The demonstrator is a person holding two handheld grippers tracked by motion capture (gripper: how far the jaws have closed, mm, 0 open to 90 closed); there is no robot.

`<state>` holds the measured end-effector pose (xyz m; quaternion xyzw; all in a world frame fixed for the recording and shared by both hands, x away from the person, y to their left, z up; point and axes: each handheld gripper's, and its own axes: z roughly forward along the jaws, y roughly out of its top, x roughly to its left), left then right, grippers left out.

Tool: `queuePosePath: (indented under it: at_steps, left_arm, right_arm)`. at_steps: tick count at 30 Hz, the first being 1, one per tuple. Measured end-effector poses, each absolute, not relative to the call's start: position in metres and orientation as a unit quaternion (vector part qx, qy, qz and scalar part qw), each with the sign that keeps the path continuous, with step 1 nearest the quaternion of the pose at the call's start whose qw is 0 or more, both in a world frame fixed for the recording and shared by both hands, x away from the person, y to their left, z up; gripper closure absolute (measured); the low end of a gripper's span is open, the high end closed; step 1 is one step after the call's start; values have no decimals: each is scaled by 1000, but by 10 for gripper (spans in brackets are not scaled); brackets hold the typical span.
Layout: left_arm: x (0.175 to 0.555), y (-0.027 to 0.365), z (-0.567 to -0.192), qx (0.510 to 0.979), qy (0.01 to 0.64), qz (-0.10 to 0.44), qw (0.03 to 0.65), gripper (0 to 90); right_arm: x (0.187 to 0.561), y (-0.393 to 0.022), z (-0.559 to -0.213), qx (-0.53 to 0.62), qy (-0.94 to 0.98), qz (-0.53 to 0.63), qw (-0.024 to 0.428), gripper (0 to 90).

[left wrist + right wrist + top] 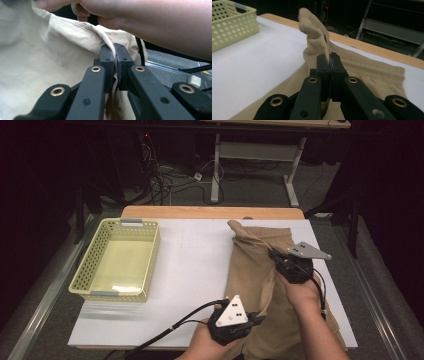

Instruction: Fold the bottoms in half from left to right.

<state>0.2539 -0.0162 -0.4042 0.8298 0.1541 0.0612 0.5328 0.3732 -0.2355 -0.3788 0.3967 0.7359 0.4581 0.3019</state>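
Both claws clamp cloth. We see the left gripper [114,53] pinching a fold of the tan shorts [260,285] at the near edge of the table, jaws pressed tight on the fabric. Right gripper [329,60] is also pinched shut on the shorts, gripping a raised fold near the waistband end, which stands up in a peak between its jaws.

Shorts lie on the right half of the white table top [195,270], spread lengthwise, far end lifted and the near end hanging a bit over the table's front edge. We judge the fabric light, soft and limp: it sags wherever it isn't held and wrinkles easily, not slippery, not fragile. Best holds, in our view, are the seams or the thick waistband, two spaced points so it stays stretched; a single-layer pinch may slide out.

Left side of the table holds a yellow basket [150,257], nothing in it, well apart from the shorts.

Counts: one pair of shorts, one basket, two grippers, two hands, one table.
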Motion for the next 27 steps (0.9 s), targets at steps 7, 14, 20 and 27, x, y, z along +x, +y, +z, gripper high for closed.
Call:
queuePosePath:
  at_steps: [7,14,20,27]
  left_arm:
    - [260,-57,-426,837,153,29,524,844]
    - [261,-63,-440,839,169,18,516,649]
    - [270,-20,-433,827,202,50,522,466]
    - [286,53,-439,817,264,86,506,332]
  right_arm:
    - [372,-275,-402,429,729,440,302,890]
    - [369,-293,-441,459,727,430,276,889]
    - [366,-290,-445,455,726,436,277,889]
    - [366,-285,-442,453,729,430,281,889]
